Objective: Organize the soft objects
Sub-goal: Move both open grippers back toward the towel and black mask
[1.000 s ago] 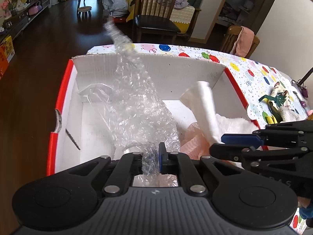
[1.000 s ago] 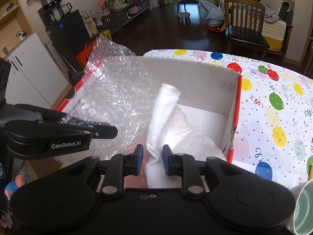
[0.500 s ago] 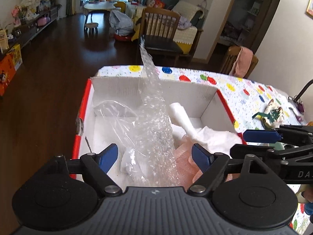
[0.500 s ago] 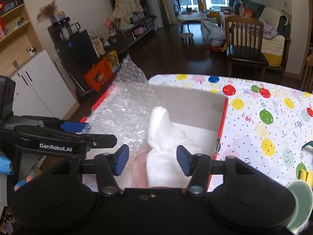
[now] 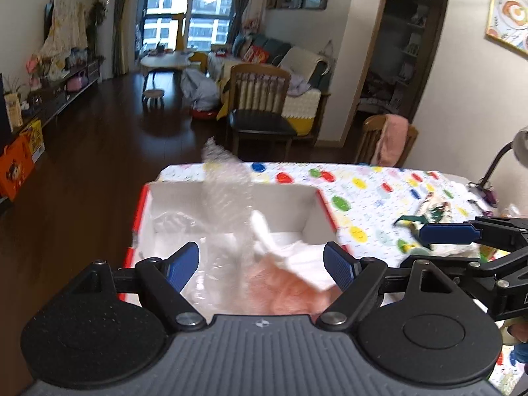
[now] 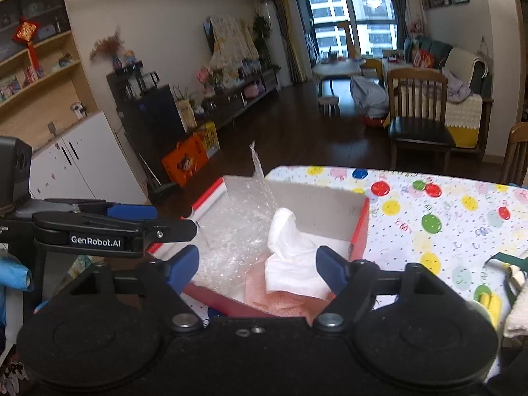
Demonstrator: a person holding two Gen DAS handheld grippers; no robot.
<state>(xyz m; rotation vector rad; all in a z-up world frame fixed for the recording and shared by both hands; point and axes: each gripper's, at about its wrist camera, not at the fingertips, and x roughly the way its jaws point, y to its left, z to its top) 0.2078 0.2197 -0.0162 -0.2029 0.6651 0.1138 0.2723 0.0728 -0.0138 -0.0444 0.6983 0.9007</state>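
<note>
A red-edged white cardboard box (image 5: 283, 204) (image 6: 316, 211) stands on the table's near left corner. In it lie a clear bubble wrap sheet (image 5: 227, 198) (image 6: 237, 227) that sticks up above the rim, a white cloth (image 5: 290, 257) (image 6: 290, 257) and a pink cloth (image 5: 283, 290) (image 6: 277, 300). My left gripper (image 5: 262, 265) is open and empty, raised above the box's near side. My right gripper (image 6: 257, 267) is open and empty, also above the near side. Each gripper shows in the other's view, the left (image 6: 109, 227) and the right (image 5: 462, 234).
The table has a balloon-print cloth (image 5: 369, 191) (image 6: 445, 217). A green-and-white soft item (image 5: 429, 211) lies to the right of the box. A desk lamp (image 5: 508, 151) stands at the far right. A wooden chair (image 5: 260, 105) stands behind the table.
Both grippers opened, letting go of the bubble wrap and the white cloth, which settled into the box. Both grippers then rose and pulled back from the box.
</note>
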